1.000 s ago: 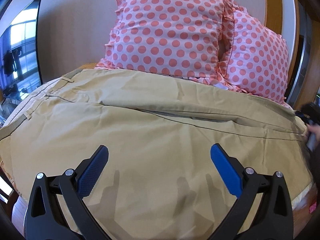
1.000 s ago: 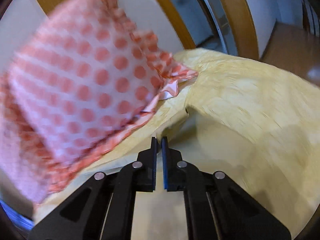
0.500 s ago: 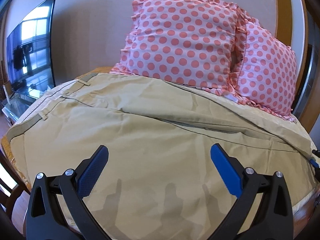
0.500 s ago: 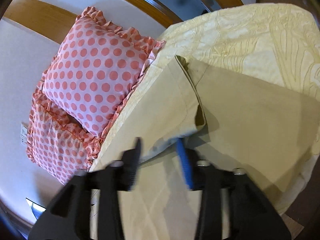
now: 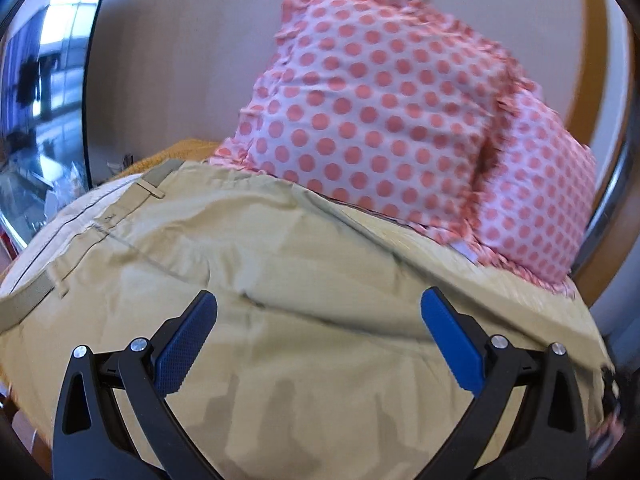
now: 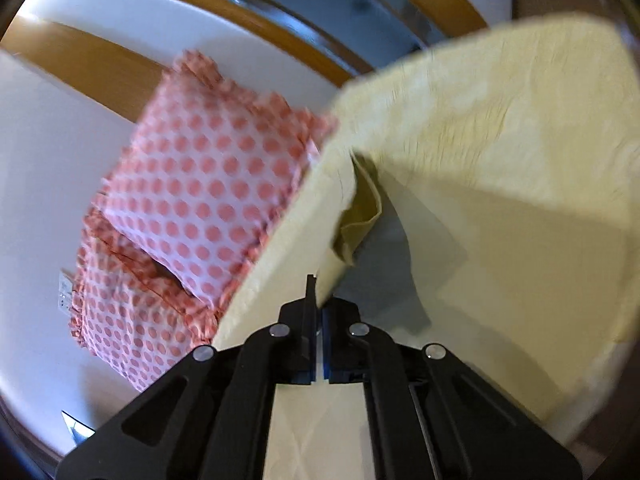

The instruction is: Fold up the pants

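Across the lower half of the left wrist view, the khaki pants [image 5: 304,288] lie spread on the bed below two polka-dot pillows [image 5: 384,120], with the left gripper [image 5: 320,340] gaping wide above them. Low in the right wrist view, the right gripper [image 6: 318,300] pinches a lifted leg hem [image 6: 352,224]. Soft and light, the cloth will likely droop, so hems and waistband [image 5: 24,308] suit gripping best.

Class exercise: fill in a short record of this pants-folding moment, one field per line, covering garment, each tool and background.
garment: khaki pants spread over a yellow bedspread
left tool: open, above the pants, holding nothing
right tool: shut on the pants' edge, cloth lifted
background: two pink polka-dot pillows behind the pants
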Demonstrator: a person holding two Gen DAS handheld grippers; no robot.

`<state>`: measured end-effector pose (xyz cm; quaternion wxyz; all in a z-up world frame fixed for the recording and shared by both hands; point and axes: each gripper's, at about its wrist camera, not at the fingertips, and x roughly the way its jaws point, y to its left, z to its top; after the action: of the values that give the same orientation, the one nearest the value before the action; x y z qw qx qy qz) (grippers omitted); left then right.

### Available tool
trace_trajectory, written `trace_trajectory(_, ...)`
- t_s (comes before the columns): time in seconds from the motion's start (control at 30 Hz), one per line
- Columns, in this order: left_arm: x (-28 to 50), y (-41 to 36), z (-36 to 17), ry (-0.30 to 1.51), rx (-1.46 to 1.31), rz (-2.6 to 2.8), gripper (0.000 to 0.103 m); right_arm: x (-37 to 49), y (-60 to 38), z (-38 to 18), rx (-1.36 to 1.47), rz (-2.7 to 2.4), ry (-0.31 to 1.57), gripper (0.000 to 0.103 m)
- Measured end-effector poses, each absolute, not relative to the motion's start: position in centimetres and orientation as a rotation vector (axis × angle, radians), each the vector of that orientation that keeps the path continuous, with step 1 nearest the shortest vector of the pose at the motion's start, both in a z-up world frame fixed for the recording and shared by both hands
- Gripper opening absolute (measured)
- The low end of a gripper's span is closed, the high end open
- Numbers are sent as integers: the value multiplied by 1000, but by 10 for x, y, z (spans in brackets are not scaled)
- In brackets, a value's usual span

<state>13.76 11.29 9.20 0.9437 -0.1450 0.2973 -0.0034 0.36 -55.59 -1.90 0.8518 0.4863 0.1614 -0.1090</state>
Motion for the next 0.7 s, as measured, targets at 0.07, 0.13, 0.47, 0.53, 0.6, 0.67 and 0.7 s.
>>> trace_trajectory(0.07, 167, 124, 88, 666, -355, -9, 102, -12, -556, -13, 1001, -237, 308, 1)
trace_trajectory(0.13, 197, 133, 80, 727, -407, 9, 102, -21, -557, -11, 1004, -233, 293, 1)
trace_trajectory(0.47, 311, 166, 35, 928, -570, 147, 41, -22, -556, -5, 967, -222, 288, 2)
trace_trajectory(0.53, 313, 178, 32, 938, -634, 131, 11, -18, -558, -4, 965, -217, 288, 2)
trace_trajectory(0.6, 290, 184, 43, 878, -668, 107, 7, -17, -562, -2, 957, -216, 287, 2)
trace_trajectory(0.67, 258, 183, 62, 819, -605, 101, 0, -20, -566, 1, 946, -220, 277, 2)
trace_trajectory(0.7, 234, 183, 73, 779, -574, 99, 0, -22, -567, 3, 940, -215, 273, 2)
